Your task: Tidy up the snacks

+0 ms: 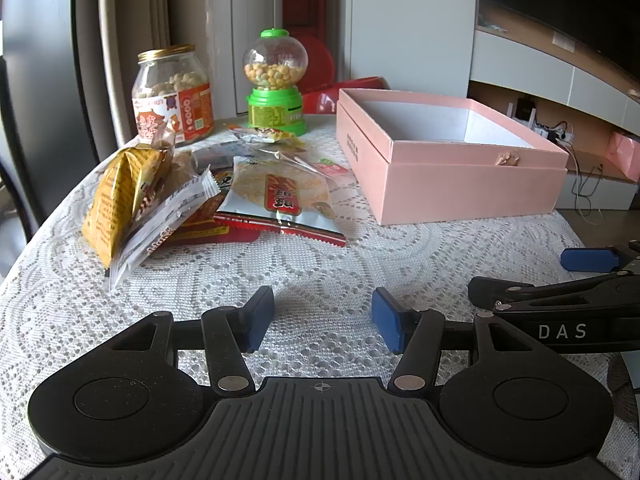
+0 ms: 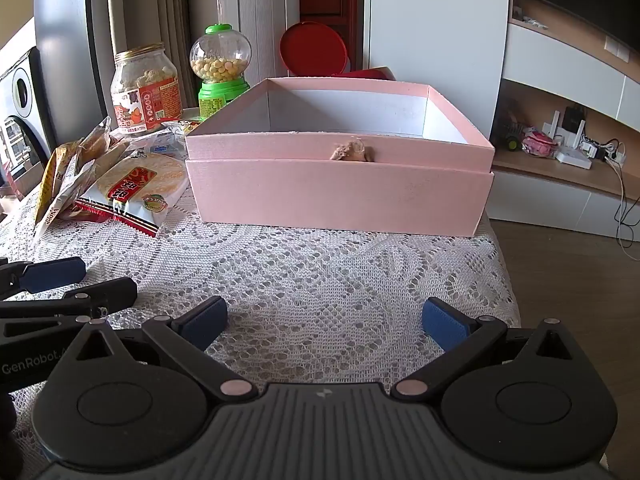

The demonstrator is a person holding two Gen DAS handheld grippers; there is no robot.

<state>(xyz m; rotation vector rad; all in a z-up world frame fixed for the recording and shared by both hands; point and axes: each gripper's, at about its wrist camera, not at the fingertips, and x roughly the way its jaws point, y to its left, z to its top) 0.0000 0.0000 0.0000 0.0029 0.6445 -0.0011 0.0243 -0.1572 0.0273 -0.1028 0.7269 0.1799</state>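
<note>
A pile of snack packets lies on the lace-covered table: a rice cracker packet (image 1: 280, 196) (image 2: 138, 188) on top, a yellow packet (image 1: 120, 196) and a clear striped packet (image 1: 164, 220) at its left. An open pink box (image 1: 448, 152) (image 2: 340, 160) stands to the right of the pile, its inside showing nothing. My left gripper (image 1: 324, 320) hovers open over bare lace in front of the pile, nothing between its blue pads. My right gripper (image 2: 324, 324) is open wide in front of the box, also with nothing in it.
A glass jar with a gold lid (image 1: 172, 96) (image 2: 144, 88) and a green candy dispenser (image 1: 276, 84) (image 2: 220, 68) stand behind the pile. A red lid (image 2: 314, 50) leans behind the box. The table's right edge (image 2: 504, 264) drops to a wooden floor.
</note>
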